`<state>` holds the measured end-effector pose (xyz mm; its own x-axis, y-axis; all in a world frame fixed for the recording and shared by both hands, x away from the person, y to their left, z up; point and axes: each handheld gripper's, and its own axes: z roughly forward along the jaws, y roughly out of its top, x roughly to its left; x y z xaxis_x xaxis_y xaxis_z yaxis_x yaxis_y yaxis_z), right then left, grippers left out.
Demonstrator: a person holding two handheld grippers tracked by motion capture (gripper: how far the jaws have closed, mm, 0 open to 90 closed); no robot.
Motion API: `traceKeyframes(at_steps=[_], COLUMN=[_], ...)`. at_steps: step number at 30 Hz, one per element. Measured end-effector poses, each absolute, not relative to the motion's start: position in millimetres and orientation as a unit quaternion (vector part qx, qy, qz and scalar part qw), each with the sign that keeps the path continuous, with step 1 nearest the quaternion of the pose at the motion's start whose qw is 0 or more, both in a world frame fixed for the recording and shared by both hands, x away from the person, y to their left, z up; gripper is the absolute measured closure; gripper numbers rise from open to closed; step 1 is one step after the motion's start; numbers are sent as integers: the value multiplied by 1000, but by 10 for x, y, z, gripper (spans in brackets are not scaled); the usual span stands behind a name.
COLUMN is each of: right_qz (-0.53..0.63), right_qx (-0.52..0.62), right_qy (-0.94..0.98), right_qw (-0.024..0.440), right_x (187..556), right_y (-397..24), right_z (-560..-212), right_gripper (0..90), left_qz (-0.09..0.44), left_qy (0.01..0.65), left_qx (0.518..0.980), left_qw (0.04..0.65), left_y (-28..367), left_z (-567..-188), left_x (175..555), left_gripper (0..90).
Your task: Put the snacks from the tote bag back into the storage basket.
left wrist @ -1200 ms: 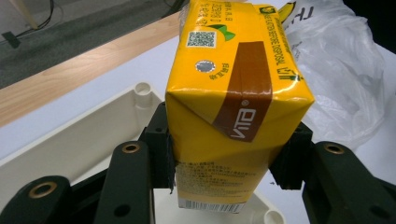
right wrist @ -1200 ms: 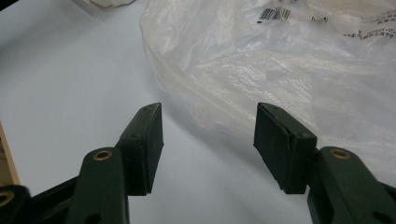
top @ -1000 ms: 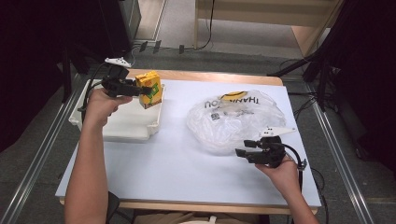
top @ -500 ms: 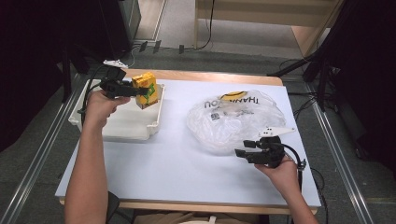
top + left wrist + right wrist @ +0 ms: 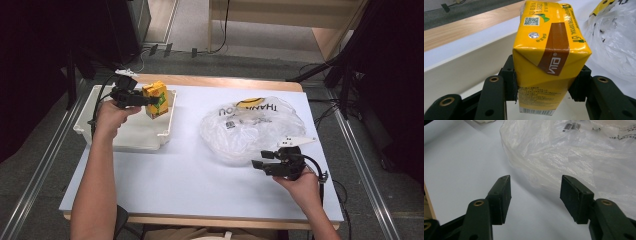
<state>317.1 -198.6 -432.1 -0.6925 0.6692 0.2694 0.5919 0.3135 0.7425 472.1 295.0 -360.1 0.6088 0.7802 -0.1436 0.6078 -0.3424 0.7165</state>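
A yellow drink carton [image 5: 156,98] [image 5: 549,57] with a brown stripe is held upright by my left gripper [image 5: 150,101] [image 5: 546,85], whose pads press on its two sides. It hangs low inside the white bin [image 5: 125,137], at the bin's far right corner. A crumpled clear plastic bag [image 5: 250,127] [image 5: 579,157] with yellow print lies on the white table top. My right gripper [image 5: 259,164] [image 5: 535,195] rests open on the table just in front of the bag, nothing between its jaws.
The white bin's wall [image 5: 474,62] runs close behind the carton. A wooden strip [image 5: 220,82] edges the table's far side. White table surface [image 5: 190,175] stretches between the bin and the bag. Cables trail from both grippers.
My left gripper has sunk with the carton, lower into the bin. The right gripper and the bag have stayed put.
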Motion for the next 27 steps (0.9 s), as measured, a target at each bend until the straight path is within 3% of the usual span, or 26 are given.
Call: traceKeyframes(at_steps=[27], right_qz=[434], right_qx=[400], right_qy=[806], right_qw=[52], right_x=[3108], right_y=[-2051], right_z=[-4333], right_gripper=[430], left_qz=[125], left_qy=[432], left_qx=[817], left_qw=[362], left_y=[2822], left_z=[-3867], left_x=[4899], left_gripper=[526])
